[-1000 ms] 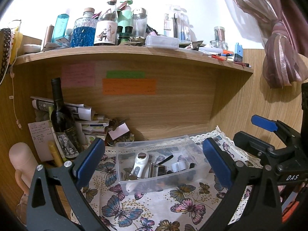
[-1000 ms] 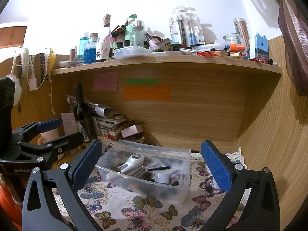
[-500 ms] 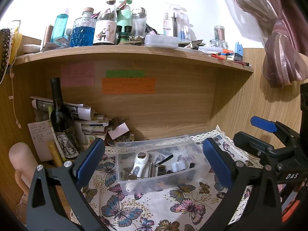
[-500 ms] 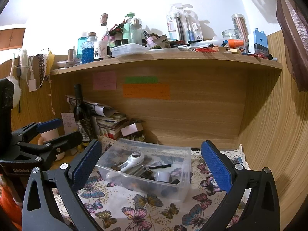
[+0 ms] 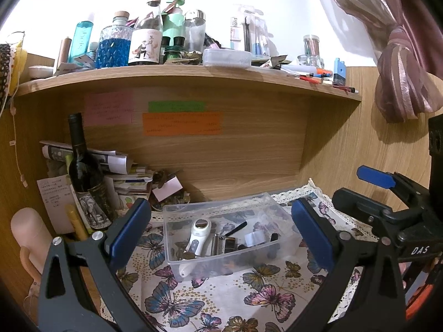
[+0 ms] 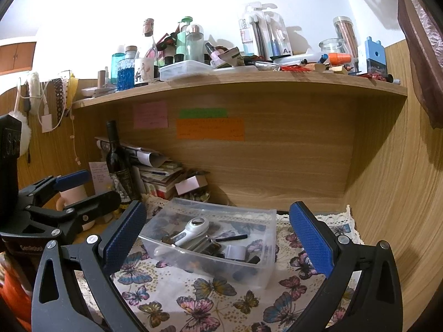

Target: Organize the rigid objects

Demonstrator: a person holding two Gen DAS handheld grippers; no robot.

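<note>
The left gripper (image 5: 218,231) and right gripper (image 6: 217,233) are held wide open, empty — the clear bin (image 5: 221,235) is framed just ahead, untouched, both levelled side by side.

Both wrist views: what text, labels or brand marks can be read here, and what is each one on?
"DAS": on the right gripper body, seen in the left wrist view.
"A+": on the toothbrush pack on the shelf.
Partly cut white lettering on the left gripper body: not readable.
Sticky notes, paper note, wine bottle label, blue bottle lettering: too small or blurred.
</note>
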